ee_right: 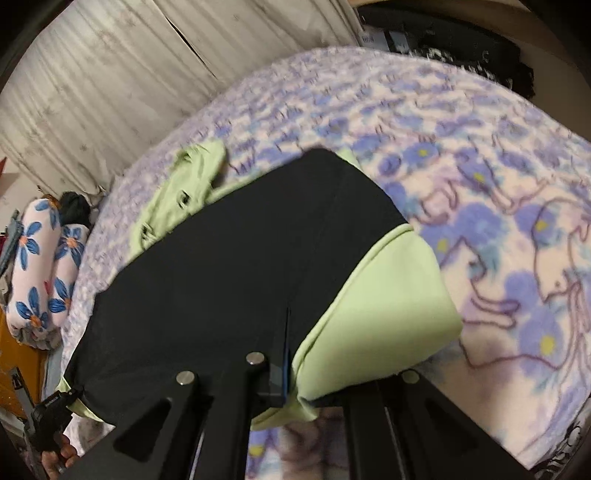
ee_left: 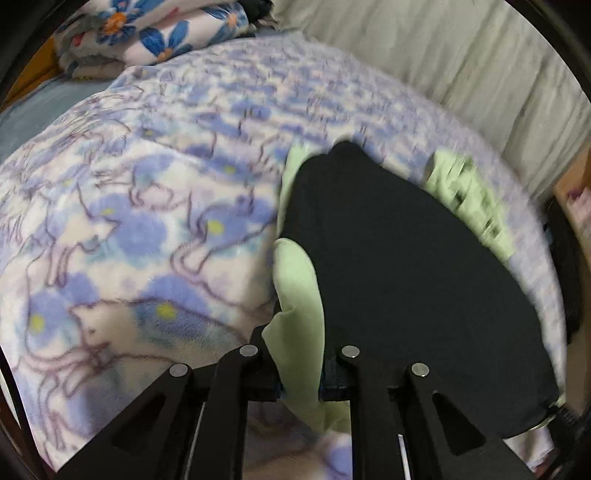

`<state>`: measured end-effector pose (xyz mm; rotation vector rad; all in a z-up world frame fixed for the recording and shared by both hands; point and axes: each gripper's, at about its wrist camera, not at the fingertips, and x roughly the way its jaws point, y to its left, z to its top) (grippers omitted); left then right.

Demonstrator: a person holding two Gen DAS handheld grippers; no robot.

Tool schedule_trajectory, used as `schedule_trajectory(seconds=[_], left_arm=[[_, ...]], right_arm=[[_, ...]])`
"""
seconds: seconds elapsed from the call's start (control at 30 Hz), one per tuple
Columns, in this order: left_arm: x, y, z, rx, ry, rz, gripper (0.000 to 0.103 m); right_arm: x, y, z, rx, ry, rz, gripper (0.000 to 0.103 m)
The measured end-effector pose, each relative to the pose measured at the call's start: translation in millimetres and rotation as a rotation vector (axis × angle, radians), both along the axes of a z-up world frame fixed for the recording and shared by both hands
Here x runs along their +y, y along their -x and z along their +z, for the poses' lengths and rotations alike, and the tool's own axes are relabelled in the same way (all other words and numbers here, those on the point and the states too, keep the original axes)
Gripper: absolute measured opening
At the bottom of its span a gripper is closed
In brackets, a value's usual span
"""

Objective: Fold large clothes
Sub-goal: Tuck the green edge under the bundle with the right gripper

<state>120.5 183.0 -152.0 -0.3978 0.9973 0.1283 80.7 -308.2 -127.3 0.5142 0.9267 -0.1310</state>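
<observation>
My black-and-green garment lies on the flowered blanket, its near hem pinched by my left gripper at six o'clock and by my right gripper, whose right finger the green cloth hides; far edges blur.

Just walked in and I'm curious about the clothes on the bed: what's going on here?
A person with a gripper in each hand is folding a black and light green garment spread on a purple floral fleece blanket. The left gripper has its jaws closed on a green edge of the garment; the right gripper is clamped on the opposite near corner. Both views are motion-blurred. A folded blue-flowered blanket sits at the bed's far end.
</observation>
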Motion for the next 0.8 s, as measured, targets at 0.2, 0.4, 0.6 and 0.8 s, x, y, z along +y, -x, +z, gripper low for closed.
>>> schedule_trajectory(seconds=[0.2, 0.4, 0.6, 0.8], left_arm=[[-13, 1, -4, 0.028, -0.211, -0.043, 0.058], [-2, 19, 13, 0.002, -0.262, -0.014, 0.065], [-7, 37, 56, -0.112, -0.342, 0.011, 0.065], [-33, 20, 86, -0.196, -0.287, -0.104, 0.065]], right_arm=[[-15, 8, -9, 0.077, -0.031, -0.036, 0.036], [1, 32, 11, 0.094, 0.099, -0.012, 0.037], [17, 52, 49, 0.034, 0.24, -0.069, 0.037], [42, 28, 76, -0.065, 0.258, 0.025, 0.037]])
